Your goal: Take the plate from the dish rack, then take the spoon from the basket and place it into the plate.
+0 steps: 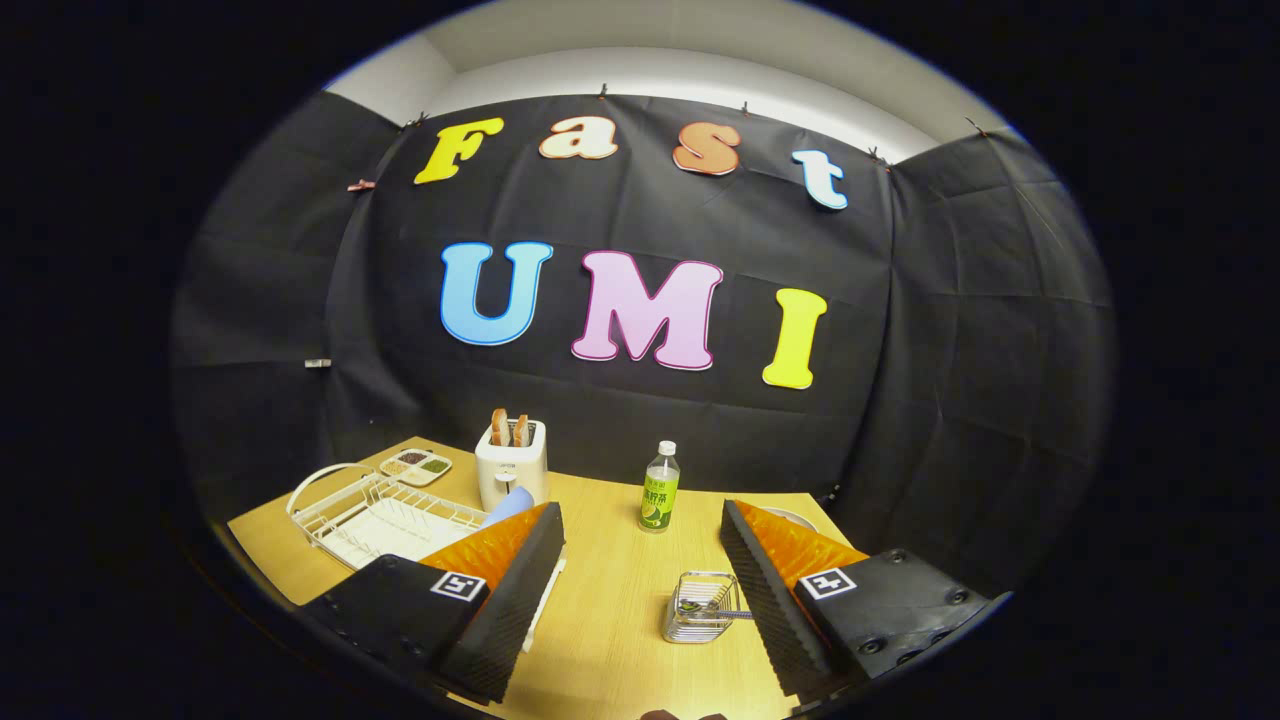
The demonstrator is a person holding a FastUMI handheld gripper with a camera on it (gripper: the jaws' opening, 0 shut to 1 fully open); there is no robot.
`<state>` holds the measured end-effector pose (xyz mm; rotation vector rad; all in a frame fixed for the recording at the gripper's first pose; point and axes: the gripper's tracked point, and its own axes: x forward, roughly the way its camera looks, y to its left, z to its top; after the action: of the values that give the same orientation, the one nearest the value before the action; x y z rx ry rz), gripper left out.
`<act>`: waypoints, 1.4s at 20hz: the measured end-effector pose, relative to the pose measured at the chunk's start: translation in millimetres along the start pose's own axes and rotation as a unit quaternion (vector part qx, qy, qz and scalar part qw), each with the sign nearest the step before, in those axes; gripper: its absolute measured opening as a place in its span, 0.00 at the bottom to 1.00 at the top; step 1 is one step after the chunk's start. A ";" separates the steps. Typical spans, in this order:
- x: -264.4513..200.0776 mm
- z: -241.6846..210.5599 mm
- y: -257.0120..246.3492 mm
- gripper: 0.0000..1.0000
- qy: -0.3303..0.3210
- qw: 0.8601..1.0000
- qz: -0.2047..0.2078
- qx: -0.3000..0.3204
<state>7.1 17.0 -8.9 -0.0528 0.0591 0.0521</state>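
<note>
Held level above the wooden table, the gripper gapes wide, clasping nothing. One white dish rack sits at ten o'clock, a pale blue plate peeking behind the left finger. One toaster carries two slices. One bottle stands at twelve. One wire basket, just inside the right finger, holds the spoon.

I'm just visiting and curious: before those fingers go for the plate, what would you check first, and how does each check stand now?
1. Fingers open, holding nothing: ok.
2. Dish rack in sight, beyond the left finger: ok.
3. Plate in the rack: cannot tell; a blue edge peeks over the left finger.
4. Spoon in the wire basket, beside the right finger: ok.
5. Bare table ahead to set the plate down: ok.
6. Toaster and bottle stand close beyond the rack: cannot tell whether they crowd the reach.
</note>
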 end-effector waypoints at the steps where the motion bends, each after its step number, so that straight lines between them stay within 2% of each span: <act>1: 2.6 2.9 -0.6 0.97 0.000 1.000 0.004 -0.004; 6: 23.4 21.6 21.5 0.97 0.003 1.000 0.021 0.020; 9: 39.9 27.4 54.9 0.97 0.023 0.998 0.041 0.029; 14: 78.8 26.2 103.9 0.97 0.065 0.996 0.060 -0.023; 20: 126.2 -39.5 138.8 0.95 0.178 0.978 0.070 -0.077; 25: 149.9 -98.8 134.8 0.94 0.286 0.954 0.062 -0.066; 27: 150.4 -109.9 129.1 0.85 0.313 0.947 0.051 -0.050; 28: 153.4 -119.7 128.5 0.78 0.326 0.943 0.049 -0.036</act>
<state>146.2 146.5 -144.0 -0.1398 0.7242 0.1347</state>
